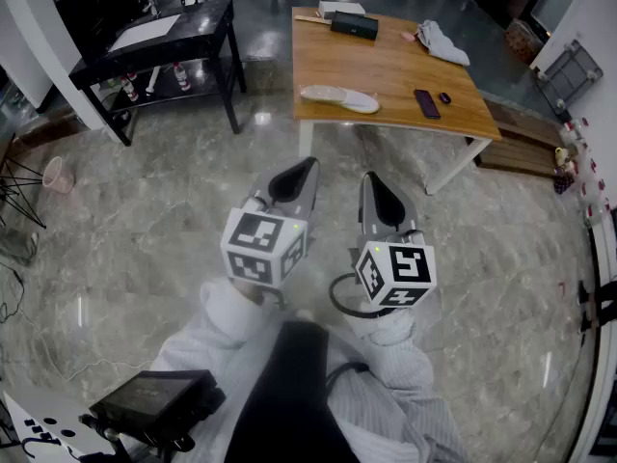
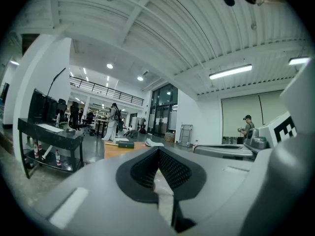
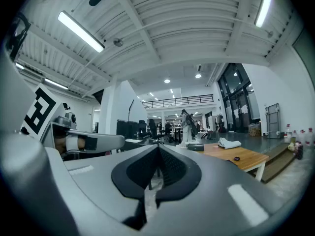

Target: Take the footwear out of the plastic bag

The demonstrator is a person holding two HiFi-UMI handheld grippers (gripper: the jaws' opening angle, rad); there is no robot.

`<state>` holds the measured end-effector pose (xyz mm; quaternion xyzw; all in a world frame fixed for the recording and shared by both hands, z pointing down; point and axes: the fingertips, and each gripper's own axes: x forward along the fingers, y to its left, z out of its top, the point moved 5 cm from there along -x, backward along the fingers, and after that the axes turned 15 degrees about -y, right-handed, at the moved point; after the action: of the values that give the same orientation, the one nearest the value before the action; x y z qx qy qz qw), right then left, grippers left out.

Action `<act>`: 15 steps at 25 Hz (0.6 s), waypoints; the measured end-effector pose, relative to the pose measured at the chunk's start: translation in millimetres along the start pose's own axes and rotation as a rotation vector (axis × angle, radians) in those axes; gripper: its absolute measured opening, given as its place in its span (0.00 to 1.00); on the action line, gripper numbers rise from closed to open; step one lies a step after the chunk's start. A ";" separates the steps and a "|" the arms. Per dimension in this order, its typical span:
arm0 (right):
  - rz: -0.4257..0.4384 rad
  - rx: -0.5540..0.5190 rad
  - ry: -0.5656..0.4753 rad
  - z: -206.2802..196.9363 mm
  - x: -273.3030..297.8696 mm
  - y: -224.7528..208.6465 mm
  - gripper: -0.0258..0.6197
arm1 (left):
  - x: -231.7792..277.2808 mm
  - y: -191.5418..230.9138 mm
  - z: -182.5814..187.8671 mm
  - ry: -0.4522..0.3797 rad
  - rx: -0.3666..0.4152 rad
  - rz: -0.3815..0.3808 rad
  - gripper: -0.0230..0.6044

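A flat white pair of footwear in a clear plastic bag (image 1: pixel 339 97) lies near the front edge of the wooden table (image 1: pixel 386 66), far ahead of me. My left gripper (image 1: pixel 310 165) and right gripper (image 1: pixel 369 177) are held side by side over the stone floor, well short of the table. Both point toward it. In the left gripper view the left gripper (image 2: pixel 158 149) has its jaws shut with nothing between them. The right gripper (image 3: pixel 158 146) is likewise shut and empty. In the right gripper view the table (image 3: pixel 236 155) lies low on the right.
On the table are a black box (image 1: pixel 354 25), a white cloth (image 1: pixel 443 41), a dark phone (image 1: pixel 426 103) and a small dark object (image 1: pixel 444 96). A black desk (image 1: pixel 154 41) stands at the left, a pink bin (image 1: pixel 56 174) farther left, a wooden platform (image 1: pixel 525 143) at the right.
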<state>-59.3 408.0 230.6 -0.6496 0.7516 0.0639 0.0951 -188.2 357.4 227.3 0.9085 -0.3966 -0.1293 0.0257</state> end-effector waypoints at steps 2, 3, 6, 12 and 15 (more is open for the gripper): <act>0.002 -0.011 0.001 -0.8 1.2 0.3 0.06 | 0.5 1.4 -0.4 -0.002 -0.006 0.001 0.04; 0.004 -0.011 0.001 -1.0 1.9 0.3 0.06 | 0.9 1.9 -0.4 -0.003 -0.007 0.001 0.04; 0.007 -0.005 0.000 -0.7 4.9 -0.7 0.06 | 3.3 2.2 0.1 -0.004 -0.005 0.001 0.04; 0.008 0.001 -0.011 -6.0 14.5 -4.0 0.06 | 12.0 8.9 -3.8 -0.004 0.000 0.010 0.04; 0.008 -0.002 -0.010 -7.9 17.7 -8.0 0.06 | 16.3 10.7 -5.7 -0.002 -0.001 0.018 0.04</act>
<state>-54.3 388.1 234.5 -0.6464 0.7536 0.0685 0.0979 -183.8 337.9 231.0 0.9048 -0.4047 -0.1301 0.0271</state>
